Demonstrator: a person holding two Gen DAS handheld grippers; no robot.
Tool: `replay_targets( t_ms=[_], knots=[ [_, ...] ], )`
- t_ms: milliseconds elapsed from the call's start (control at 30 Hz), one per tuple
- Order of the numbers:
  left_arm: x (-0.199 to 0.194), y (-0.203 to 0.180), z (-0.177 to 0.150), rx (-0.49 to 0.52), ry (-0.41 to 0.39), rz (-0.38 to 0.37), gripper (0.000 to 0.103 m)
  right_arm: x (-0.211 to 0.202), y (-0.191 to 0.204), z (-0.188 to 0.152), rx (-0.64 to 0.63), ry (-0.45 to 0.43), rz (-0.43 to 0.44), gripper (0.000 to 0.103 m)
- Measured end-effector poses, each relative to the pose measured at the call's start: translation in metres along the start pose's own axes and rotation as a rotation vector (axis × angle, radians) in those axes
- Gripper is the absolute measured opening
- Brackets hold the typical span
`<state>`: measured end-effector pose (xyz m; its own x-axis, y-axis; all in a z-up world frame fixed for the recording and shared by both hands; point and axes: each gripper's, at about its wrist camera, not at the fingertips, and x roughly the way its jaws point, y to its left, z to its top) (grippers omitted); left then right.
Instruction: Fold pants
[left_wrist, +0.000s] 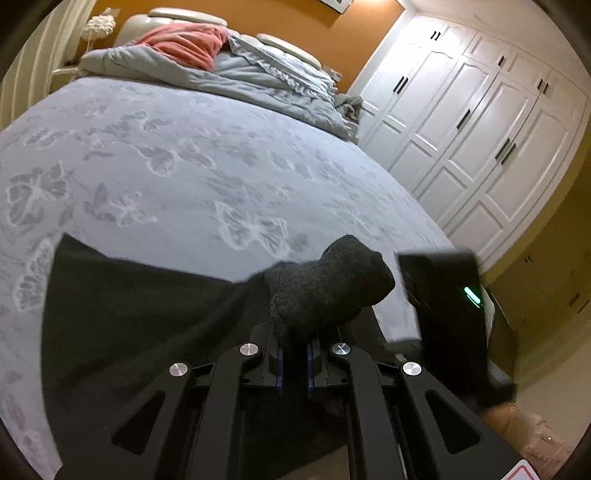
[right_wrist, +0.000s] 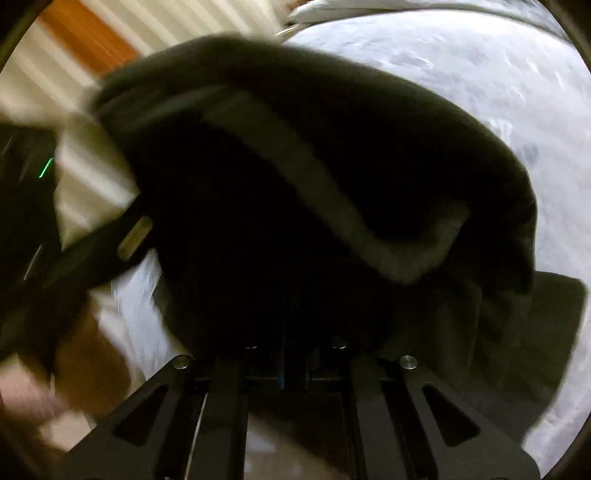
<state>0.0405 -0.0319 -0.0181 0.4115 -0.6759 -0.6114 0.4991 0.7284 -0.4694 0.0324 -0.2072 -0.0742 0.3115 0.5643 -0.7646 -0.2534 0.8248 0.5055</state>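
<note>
- Left gripper (left_wrist: 294, 354): narrow, pinching pants (left_wrist: 147, 314); long axis runs left across bed (left_wrist: 184, 166).
- Right gripper (right_wrist: 295, 365): pants (right_wrist: 295, 184) drape over it; state indeterminable.
- Wardrobe (left_wrist: 461, 129): left view only.

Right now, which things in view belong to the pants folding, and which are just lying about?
Part of the job:
- dark grey pants, a bunch pinched in the left gripper
- right gripper, fabric draped over it
- bed sheet under the pants

Just lying about:
- grey duvet
- pink blanket
- white wardrobe
</note>
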Motion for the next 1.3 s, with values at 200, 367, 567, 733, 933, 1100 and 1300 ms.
replay_targets(
  t_ms=[200, 367, 567, 733, 933, 1100, 1300],
  knots=[
    [0.006, -0.013, -0.014, 0.061, 0.039, 0.008, 0.007, -0.071, -0.027, -0.01, -0.006, 0.037, -0.153, 0.077],
    [0.03, -0.031, -0.034, 0.079, 0.091, -0.008, 0.027, -0.134, -0.056, -0.025, 0.094, -0.143, -0.176, 0.08],
    [0.039, -0.059, -0.066, 0.211, 0.172, 0.003, 0.066, -0.109, -0.059, -0.019, 0.161, -0.093, -0.051, 0.078],
    [-0.005, -0.035, -0.05, 0.112, 0.1, -0.034, 0.072, -0.067, -0.052, -0.019, 0.191, -0.029, -0.028, 0.062],
    [-0.054, 0.008, -0.029, 0.016, -0.045, 0.056, 0.072, -0.109, 0.005, -0.011, -0.018, -0.148, -0.035, 0.009],
    [-0.06, 0.045, -0.026, -0.037, -0.036, 0.198, 0.072, -0.08, -0.028, -0.027, 0.018, 0.013, -0.273, 0.025],
    [-0.074, 0.105, -0.036, -0.289, -0.021, 0.234, 0.076, -0.073, -0.043, -0.033, 0.118, 0.006, -0.176, 0.062]
  ],
)
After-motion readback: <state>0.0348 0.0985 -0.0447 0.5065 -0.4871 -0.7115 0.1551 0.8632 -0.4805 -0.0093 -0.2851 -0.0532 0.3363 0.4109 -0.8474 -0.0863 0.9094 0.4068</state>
